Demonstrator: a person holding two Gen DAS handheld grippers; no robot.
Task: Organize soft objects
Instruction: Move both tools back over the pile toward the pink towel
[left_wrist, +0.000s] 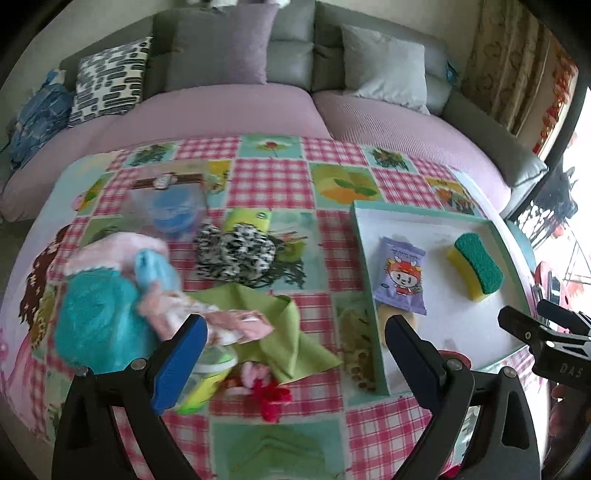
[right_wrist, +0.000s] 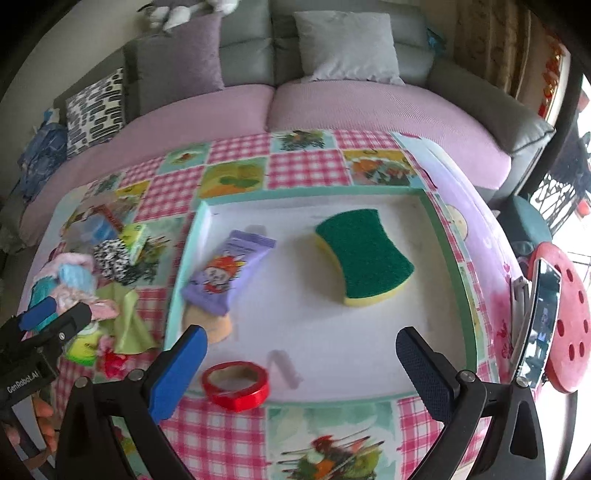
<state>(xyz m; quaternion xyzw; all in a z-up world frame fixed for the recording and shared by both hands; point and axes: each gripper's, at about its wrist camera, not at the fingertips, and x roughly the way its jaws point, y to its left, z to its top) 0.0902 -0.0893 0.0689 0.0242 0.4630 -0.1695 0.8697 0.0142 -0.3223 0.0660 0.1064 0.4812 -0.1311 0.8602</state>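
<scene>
A white tray with a teal rim (right_wrist: 199, 236) sits on the checked tablecloth. In it lie a green-and-yellow sponge (right_wrist: 364, 254), a purple snack packet (right_wrist: 225, 277) and a peach pad (right_wrist: 216, 326) partly under the packet. My right gripper (right_wrist: 301, 339) hangs open above the tray's front part with nothing between its fingers. Left of the tray is a pile of soft things: a teal fluffy cloth (left_wrist: 96, 321), a pink cloth (left_wrist: 110, 251), a green cloth (left_wrist: 291, 332) and a black-and-white scrunchie (left_wrist: 236, 254). My left gripper (left_wrist: 295, 332) is open and empty over the green cloth, between pile and tray (left_wrist: 360, 236).
A red tape roll (right_wrist: 240, 400) lies at the tray's front left corner. A clear tub with a blue lid (left_wrist: 173, 214) stands behind the pile. A sofa with pillows (left_wrist: 221, 48) runs along the table's far side. A red stool (right_wrist: 569, 325) with a phone (right_wrist: 539, 321) is on the right.
</scene>
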